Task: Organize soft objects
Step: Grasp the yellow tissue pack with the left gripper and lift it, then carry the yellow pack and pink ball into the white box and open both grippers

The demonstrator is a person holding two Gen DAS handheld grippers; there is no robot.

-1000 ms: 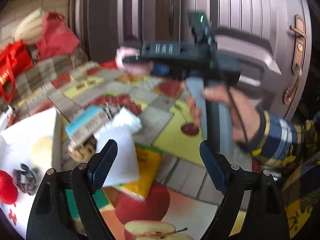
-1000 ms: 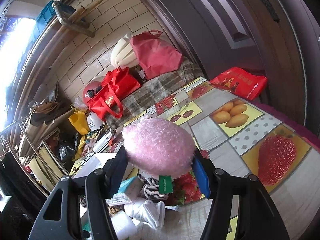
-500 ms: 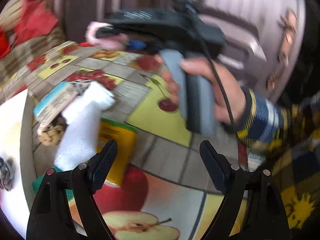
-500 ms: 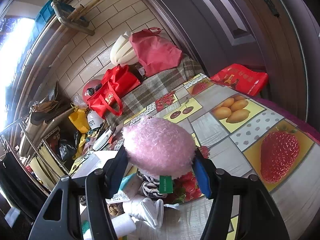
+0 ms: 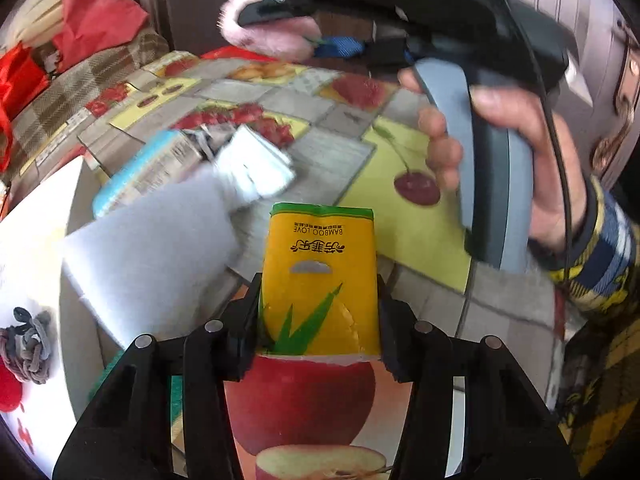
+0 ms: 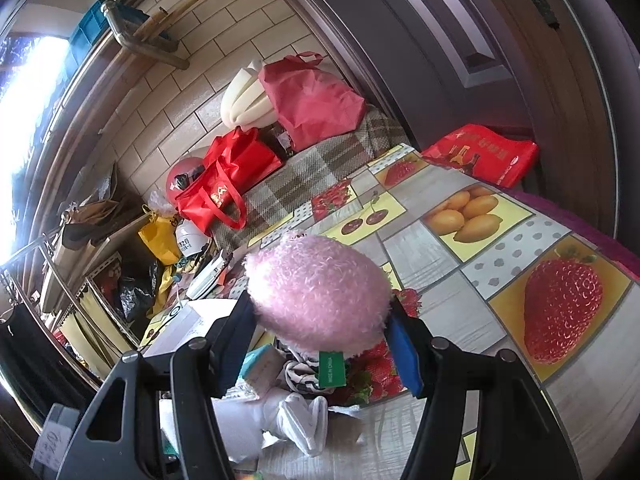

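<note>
In the left wrist view, the left gripper (image 5: 318, 312) sits at the bottom centre of the frame with its two black fingers pressed against the sides of a yellow tissue pack (image 5: 319, 280), pinching it; the pack (printed "BAMBOO LOVE", with a green leaf on its face) points up toward the middle of the picture, over the fruit-print tablecloth (image 5: 404, 224). To the left of the pack lies a white foam sheet (image 5: 152, 256), blurred, and above that a light blue box (image 5: 148, 168) and a folded white cloth (image 5: 256, 164). At the lower left edge a dark grey hair tie (image 5: 26, 344) rests on a white surface. Across the upper right of the frame the right hand (image 5: 504, 152) grips the grey handle of the right gripper (image 5: 276, 8), whose black fingers hold a pink plush toy (image 5: 272, 32) near the top centre. In the right wrist view, the right gripper (image 6: 320, 316) is at the lower centre, its fingers squeezed onto the pink plush toy (image 6: 318, 300) from both sides, a green tag hanging under the toy. The toy is held above the tablecloth (image 6: 500, 264), which fills the right half of the frame. A red bag (image 6: 228, 184) and a pink bag (image 6: 316, 100) stand in the upper middle against a tiled wall.
</note>
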